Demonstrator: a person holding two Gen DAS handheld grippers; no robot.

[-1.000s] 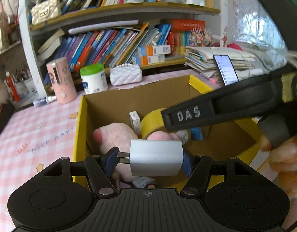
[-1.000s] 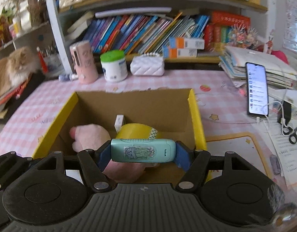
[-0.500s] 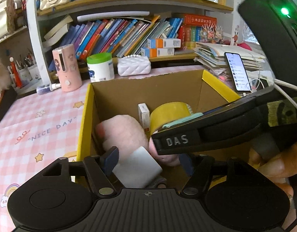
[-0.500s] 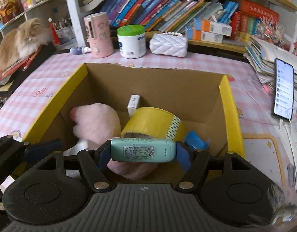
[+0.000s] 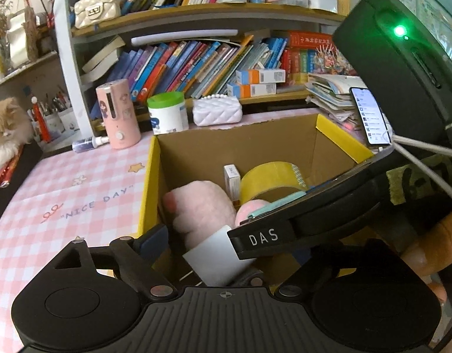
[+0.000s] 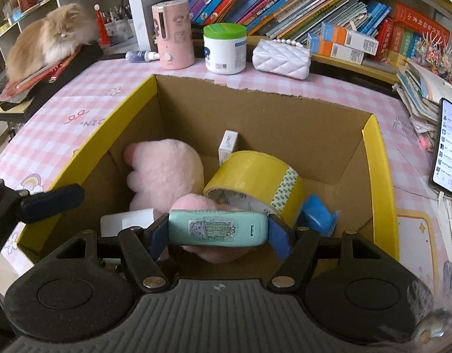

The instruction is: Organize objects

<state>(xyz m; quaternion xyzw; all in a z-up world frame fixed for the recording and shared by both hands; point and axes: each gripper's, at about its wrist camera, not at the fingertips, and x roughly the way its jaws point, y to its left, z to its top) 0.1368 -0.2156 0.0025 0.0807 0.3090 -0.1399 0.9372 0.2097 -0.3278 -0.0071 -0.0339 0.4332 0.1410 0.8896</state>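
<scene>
We see the cardboard box (image 6: 284,123), yellow along its top edges, standing open on the pink checked table (image 6: 64,117). Inside lie a pink plush toy (image 6: 164,173), a roll of yellow tape (image 6: 255,176) leaning against it, a small white carton (image 6: 227,144) standing upright near the back wall, and a blue object (image 6: 317,214) beside the tape (we cannot tell what it is). A white block (image 5: 214,256) rests at the near left corner of the box, tilted, between the left claw's (image 5: 226,253) fingers but touching neither that we can see; those fingers stand apart, with the blue pad of one (image 5: 152,241) clear of the block.

Our right claw (image 6: 218,229) is clamped on a mint-green device (image 6: 218,228) with a sticker on its face, held level over the near part of the box, above the plush. In the left view the right claw crosses in front from the right, with a hand (image 5: 428,253) behind it.

Beyond the box stand a pink canister (image 6: 173,35), a white tub with a green lid (image 6: 225,48) and a quilted white purse (image 6: 280,58). A phone (image 6: 448,147) lies to the right, and a cat (image 6: 49,38) rests at the far left.
</scene>
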